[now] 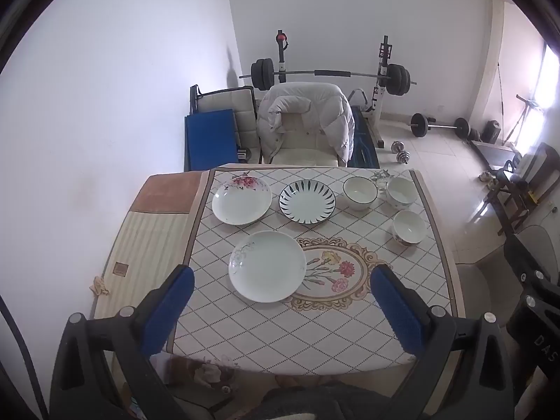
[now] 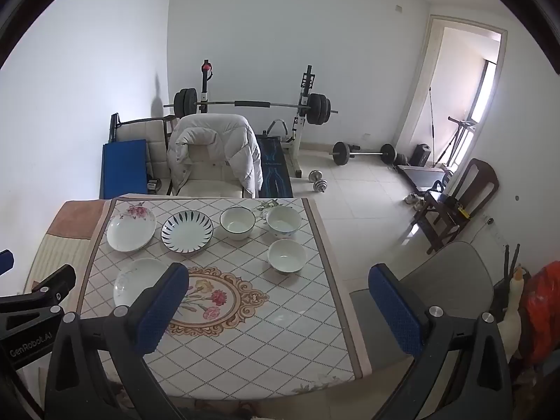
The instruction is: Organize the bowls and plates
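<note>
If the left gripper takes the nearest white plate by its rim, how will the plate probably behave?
The nearest white plate looks like glazed ceramic, so it is probably stiff, breakable and a little slippery between the pads. It is wide and shallow, so held by one edge it may tilt downward. It lies flat on the tablecloth, so a push should slide it, not roll it.

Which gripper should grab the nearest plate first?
Left. The left gripper is open, with the near plate centered ahead; the right gripper sits further right, nearer the bowls.

Tablecloth (image 1: pixel 280 332) cream, diamond grid, floral medallion; striped plate (image 1: pixel 307 202) white, dark radial strokes; pink-flowered plate (image 1: pixel 241 200) white.
</note>
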Demonstrator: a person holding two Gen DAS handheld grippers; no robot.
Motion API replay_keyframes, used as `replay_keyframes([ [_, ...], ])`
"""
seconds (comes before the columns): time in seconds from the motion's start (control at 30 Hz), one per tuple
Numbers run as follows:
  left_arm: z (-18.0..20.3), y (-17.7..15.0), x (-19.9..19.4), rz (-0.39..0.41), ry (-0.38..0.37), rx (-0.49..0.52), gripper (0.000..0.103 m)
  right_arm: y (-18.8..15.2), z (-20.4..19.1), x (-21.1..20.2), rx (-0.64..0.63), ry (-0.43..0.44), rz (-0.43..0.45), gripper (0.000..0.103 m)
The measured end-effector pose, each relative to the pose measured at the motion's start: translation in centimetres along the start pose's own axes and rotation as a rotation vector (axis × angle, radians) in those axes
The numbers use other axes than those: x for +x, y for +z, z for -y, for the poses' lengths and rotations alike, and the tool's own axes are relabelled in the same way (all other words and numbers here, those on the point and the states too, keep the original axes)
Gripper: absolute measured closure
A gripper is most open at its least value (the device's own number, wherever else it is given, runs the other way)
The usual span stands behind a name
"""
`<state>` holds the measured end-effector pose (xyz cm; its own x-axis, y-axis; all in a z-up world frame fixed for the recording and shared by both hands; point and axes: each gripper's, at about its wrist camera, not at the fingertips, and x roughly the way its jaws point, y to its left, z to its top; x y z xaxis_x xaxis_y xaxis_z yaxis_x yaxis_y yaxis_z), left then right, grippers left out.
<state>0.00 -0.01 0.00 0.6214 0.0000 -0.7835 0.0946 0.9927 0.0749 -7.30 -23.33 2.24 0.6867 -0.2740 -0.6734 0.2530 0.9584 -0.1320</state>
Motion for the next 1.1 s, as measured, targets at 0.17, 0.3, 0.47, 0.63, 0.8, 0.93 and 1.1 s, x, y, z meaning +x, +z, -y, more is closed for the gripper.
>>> replay_keyframes([
  [0.17,0.0,0.2,-0.1,0.011,0.006,0.006,0.000,-0.1,-0.1,-0.2,-0.009,0.007,-0.003,0.000],
  [0.3,0.0,0.6,-0.7,0.022,0.009,0.010,0.000,-0.2,0.2,-0.4,-0.004,0.009,-0.002,0.000],
  [0.47,0.1,0.3,-1.3,0.029,0.007,-0.006,0.000,0.6,-0.3,-0.3,-0.001,-0.004,-0.003,0.000],
  [0.63,0.2,0.1,-1.6,0.032,0.007,-0.006,0.000,0.2,0.2,-0.9,0.012,-0.005,0.004,0.000],
  [0.8,0.4,-0.1,-1.9,0.033,0.006,-0.007,0.000,0.2,0.2,-1.1,0.018,0.004,0.001,0.000],
  [0.93,0.4,0.0,-2.1,0.035,0.007,-0.011,0.000,0.1,0.4,-1.4,0.018,0.008,0.008,0.000],
  [1.1,0.3,-0.2,-2.4,0.038,0.007,-0.013,0.000,0.1,0.3,-1.7,0.016,0.009,0.013,0.000],
])
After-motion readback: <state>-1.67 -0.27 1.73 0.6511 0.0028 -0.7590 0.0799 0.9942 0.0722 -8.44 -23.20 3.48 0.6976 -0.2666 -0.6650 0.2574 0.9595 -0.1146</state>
